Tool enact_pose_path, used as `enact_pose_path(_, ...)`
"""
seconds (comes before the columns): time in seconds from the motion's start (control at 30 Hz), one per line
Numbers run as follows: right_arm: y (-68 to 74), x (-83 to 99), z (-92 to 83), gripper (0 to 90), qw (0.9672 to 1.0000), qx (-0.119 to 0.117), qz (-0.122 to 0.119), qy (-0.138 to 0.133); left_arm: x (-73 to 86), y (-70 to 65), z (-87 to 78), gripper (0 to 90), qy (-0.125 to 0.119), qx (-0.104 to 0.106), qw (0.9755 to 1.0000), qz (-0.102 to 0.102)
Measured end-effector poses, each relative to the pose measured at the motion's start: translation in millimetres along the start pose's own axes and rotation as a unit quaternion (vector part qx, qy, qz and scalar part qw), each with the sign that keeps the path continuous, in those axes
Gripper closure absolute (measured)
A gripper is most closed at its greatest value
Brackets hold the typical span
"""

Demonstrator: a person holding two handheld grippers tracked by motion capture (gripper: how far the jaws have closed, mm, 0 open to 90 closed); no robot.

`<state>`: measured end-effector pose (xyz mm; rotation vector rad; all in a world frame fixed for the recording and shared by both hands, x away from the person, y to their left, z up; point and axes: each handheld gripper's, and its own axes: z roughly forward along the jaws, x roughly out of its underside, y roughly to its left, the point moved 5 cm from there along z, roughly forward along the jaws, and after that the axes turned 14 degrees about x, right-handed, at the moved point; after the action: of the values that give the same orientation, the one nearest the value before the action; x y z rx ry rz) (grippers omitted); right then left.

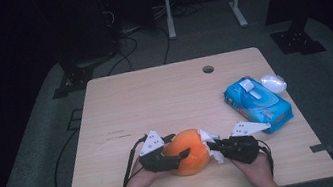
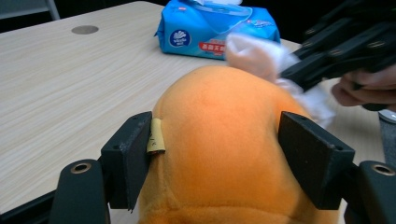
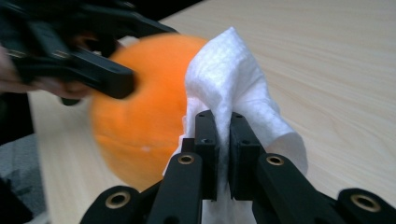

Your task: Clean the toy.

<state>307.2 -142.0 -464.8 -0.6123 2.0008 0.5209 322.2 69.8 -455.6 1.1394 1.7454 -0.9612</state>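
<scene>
Orange plush toy (image 2: 224,140) clamped in left hand-held gripper (image 1: 172,157), white wipe (image 3: 233,79) in right hand-held gripper (image 3: 223,154).

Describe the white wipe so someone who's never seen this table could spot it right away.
On the wooden table, look at the near edge, where an orange plush toy sits. The white wipe is pinched in the right claw against the toy's side, crumpled and loose, unlike the blue wipes pack farther right.
</scene>
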Motion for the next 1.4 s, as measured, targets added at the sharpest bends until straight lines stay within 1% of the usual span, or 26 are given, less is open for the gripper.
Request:
enact_pose_path(0.03,-3.8,1.9,0.9,83.0,1.0000,0.006,0.002,0.007,-0.6,-1.6,1.0,28.3,-0.001,0.004,1.0000,0.002)
enact_pose_path(0.1,-4.9,0.2,0.2,83.0,0.9999,0.012,-0.003,0.008,-1.8,-6.6,3.6,28.3,0.002,0.009,0.9999,0.009)
enact_pose_path(0.2,-2.4,-8.1,-3.1,82.9,0.9999,0.012,-0.006,-0.006,-3.0,-16.1,7.0,28.3,0.010,0.028,0.9991,0.029)
enact_pose_path(0.27,-2.3,-16.0,-6.8,82.6,0.9997,0.008,-0.001,-0.023,-3.4,-24.0,11.0,28.3,0.016,0.044,0.9978,0.046)
enact_pose_path(0.33,-1.6,-19.3,-9.1,82.5,0.9996,0.005,-0.002,-0.028,-3.2,-32.5,15.8,27.4,0.025,0.056,0.9958,0.067)
enact_pose_path(0.4,-0.4,-17.2,-9.3,82.5,0.9996,0.010,-0.013,-0.025,-3.7,-39.1,20.0,22.5,0.042,0.054,0.9937,0.088)
enact_pose_path(0.43,0.3,-14.5,-9.1,82.7,0.9996,0.008,-0.013,-0.022,-5.0,-39.3,19.7,19.4,0.045,0.053,0.9936,0.090)
enact_pose_path(0.5,0.6,-12.6,-9.5,82.9,0.9997,0.005,-0.013,-0.020,-8.9,-35.4,17.1,16.6,0.035,0.041,0.9958,0.075)
enact_pose_path(0.57,1.1,-13.1,-10.0,82.8,0.9997,0.003,-0.013,-0.021,-9.3,-26.4,15.6,9.9,0.038,0.021,0.9982,0.042)
enact_pose_path(0.63,1.8,-14.2,-9.3,82.8,0.9997,0.002,-0.012,-0.023,-3.4,-20.5,17.9,10.4,0.046,0.026,0.9985,0.010)
enact_pose_path(0.67,1.9,-14.8,-8.8,82.8,0.9997,0.000,-0.011,-0.024,-1.5,-20.3,19.2,14.1,0.050,0.029,0.9983,0.006)
enact_pose_path(0.73,1.5,-15.8,-7.7,82.8,0.9997,0.000,-0.008,-0.022,-5.0,-24.6,19.0,24.9,0.058,0.020,0.9975,0.034)
enact_pose_path(0.77,0.8,-16.8,-7.7,82.8,0.9997,0.000,-0.007,-0.023,-7.1,-26.4,19.1,29.4,0.055,0.013,0.9974,0.045)
enact_pose_path(0.8,0.1,-17.8,-8.1,82.8,0.9997,0.001,-0.005,-0.025,-9.7,-28.4,18.8,32.7,0.048,0.002,0.9965,0.068)
enact_pose_path(0.83,-0.8,-19.5,-8.9,82.8,0.9996,0.003,-0.002,-0.028,-11.8,-30.7,19.0,34.7,0.042,-0.012,0.9947,0.093)
enact_pose_path(0.87,-2.2,-21.6,-10.2,82.8,0.9995,0.005,-0.002,-0.032,-13.9,-32.9,20.6,36.3,0.040,-0.031,0.9911,0.124)
enact_pose_path(0.9,-3.3,-24.6,-12.8,82.8,0.9992,0.003,0.003,-0.040,-14.8,-33.6,21.6,36.5,0.040,-0.038,0.9894,0.135)
enact_pose_path(0.93,-3.1,-26.4,-14.3,82.8,0.9989,-0.001,0.007,-0.045,-15.1,-34.6,24.5,36.3,0.037,-0.033,0.9894,0.137)
enact_pose_path(0.97,-1.7,-28.3,-15.8,82.8,0.9988,-0.003,0.003,-0.049,-13.3,-34.6,27.2,35.1,0.041,-0.023,0.9902,0.132)
enact_pose_path(1.03,0.5,-27.1,-14.9,82.8,0.9989,0.000,-0.009,-0.045,-8.8,-34.4,30.3,30.3,0.039,-0.009,0.9914,0.124)
enact_pose_path(1.1,0.2,-21.9,-11.9,82.9,0.9992,-0.003,-0.008,-0.040,-9.9,-32.6,28.3,21.7,0.028,0.000,0.9944,0.102)
enact_pose_path(1.17,-0.9,-18.6,-10.0,83.0,0.9993,0.000,-0.012,-0.036,-11.3,-29.7,24.2,18.3,0.016,-0.001,0.9965,0.082)
enact_pose_path(1.2,-2.5,-18.1,-9.5,82.9,0.9992,0.004,-0.016,-0.035,-9.7,-28.5,22.5,19.0,0.016,0.003,0.9969,0.077)
enact_pose_path(1.23,-5.1,-17.6,-9.2,82.9,0.9993,0.005,-0.013,-0.033,-8.2,-28.2,21.8,23.7,0.018,0.005,0.9968,0.077)
enact_pose_path(1.3,-10.3,-15.8,-7.7,82.8,0.9995,0.010,-0.009,-0.029,-4.0,-28.6,20.6,28.0,0.025,0.012,0.9967,0.077)
enact_pose_path(1.4,-23.0,-9.1,-4.5,82.8,0.9995,0.027,0.009,-0.015,-0.6,-31.3,19.0,29.4,0.030,0.028,0.9957,0.083)
